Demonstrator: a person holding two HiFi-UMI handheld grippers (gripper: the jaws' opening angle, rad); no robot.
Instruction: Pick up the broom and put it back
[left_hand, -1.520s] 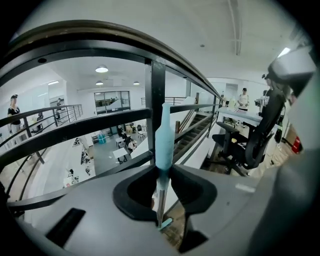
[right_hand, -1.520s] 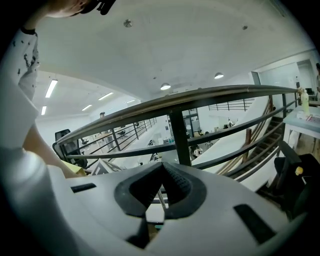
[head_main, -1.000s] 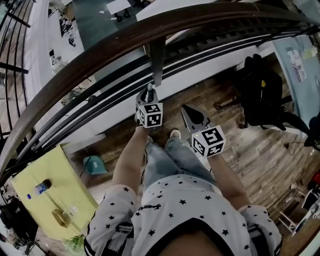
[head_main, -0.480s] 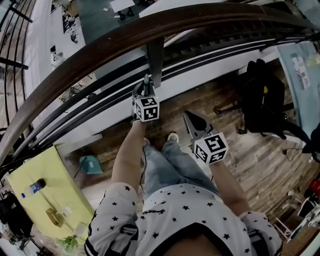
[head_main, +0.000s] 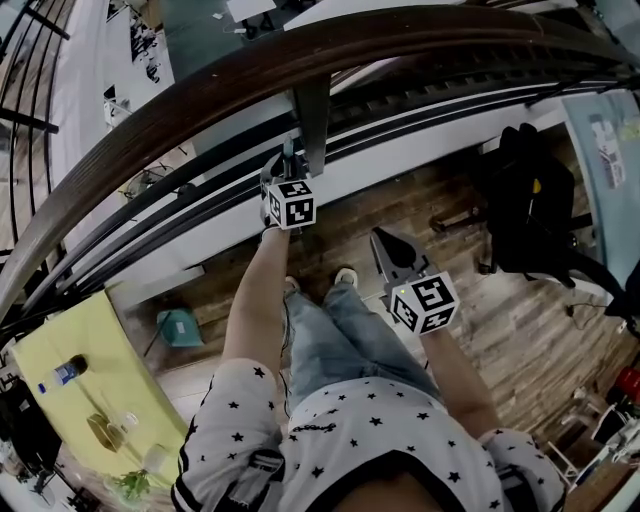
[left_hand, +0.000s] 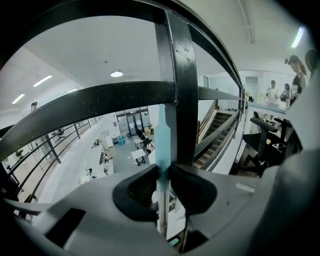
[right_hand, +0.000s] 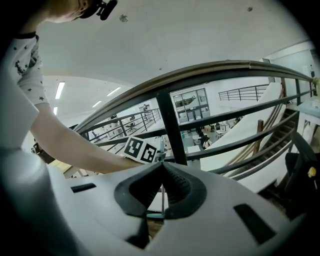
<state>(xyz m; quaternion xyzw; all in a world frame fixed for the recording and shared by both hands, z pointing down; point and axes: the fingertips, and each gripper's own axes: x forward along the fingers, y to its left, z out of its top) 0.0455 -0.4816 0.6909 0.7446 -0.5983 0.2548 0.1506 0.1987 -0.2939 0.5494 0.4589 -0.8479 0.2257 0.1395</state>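
broom handle (left_hand: 162, 137) | clamped in left tongs (left_hand: 164, 171) | beside railing post (left_hand: 183, 100)

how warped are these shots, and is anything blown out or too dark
Head view: fisheye bows the wooden handrail into an arc. Left gripper view: railing post looms dark against the bright hall; broom handle looks soft. Right gripper view: rails curve, corners go black.

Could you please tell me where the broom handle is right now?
In the left gripper view, the broom handle stands upright, clamped between the jaws of the left gripper, just to the left of the black railing post.
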